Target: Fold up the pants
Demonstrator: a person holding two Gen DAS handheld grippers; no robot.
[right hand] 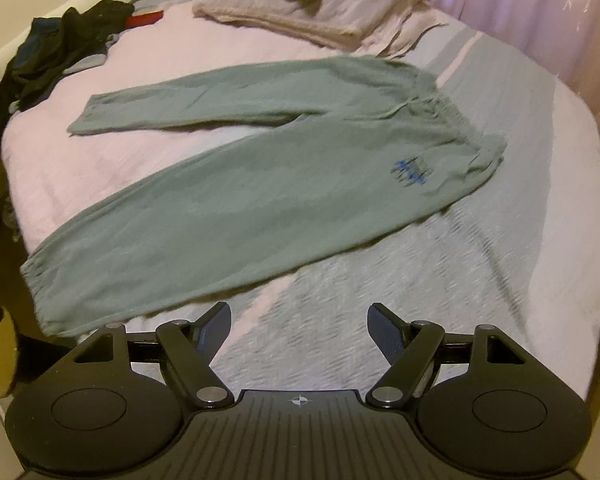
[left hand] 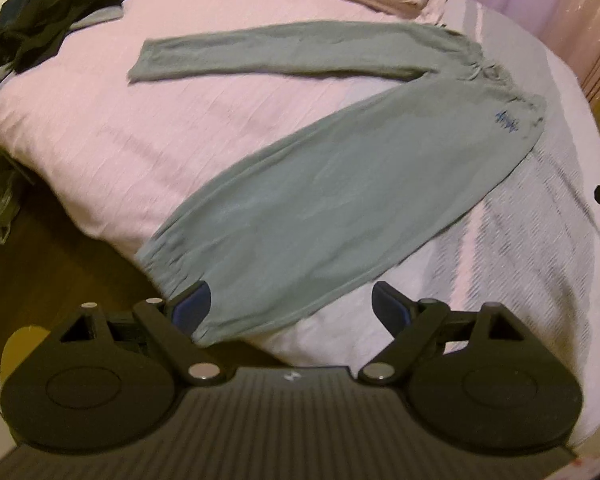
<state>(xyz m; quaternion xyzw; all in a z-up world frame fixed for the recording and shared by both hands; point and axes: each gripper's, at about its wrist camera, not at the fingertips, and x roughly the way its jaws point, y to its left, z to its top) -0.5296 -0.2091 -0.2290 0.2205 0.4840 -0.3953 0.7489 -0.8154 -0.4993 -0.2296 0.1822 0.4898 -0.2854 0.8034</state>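
Grey-green pants point(left hand: 300, 208) point(right hand: 228, 200) lie spread flat on the pink bed, legs splayed in a V toward the left and waistband at the right, with a blue logo point(right hand: 410, 172) by the waist. My left gripper point(left hand: 290, 300) is open, hovering over the near leg's cuff, its left finger over the fabric. Just off the near leg's lower edge, my right gripper point(right hand: 300, 322) is open above the bedspread with nothing between its fingers.
A heap of dark clothes point(right hand: 56, 52) lies at the bed's far left corner. Folded pinkish blankets point(right hand: 320, 12) and a pillow sit at the head. The bed edge and wooden floor point(left hand: 60, 248) fall away on the left. A pink curtain point(right hand: 540, 12) hangs at right.
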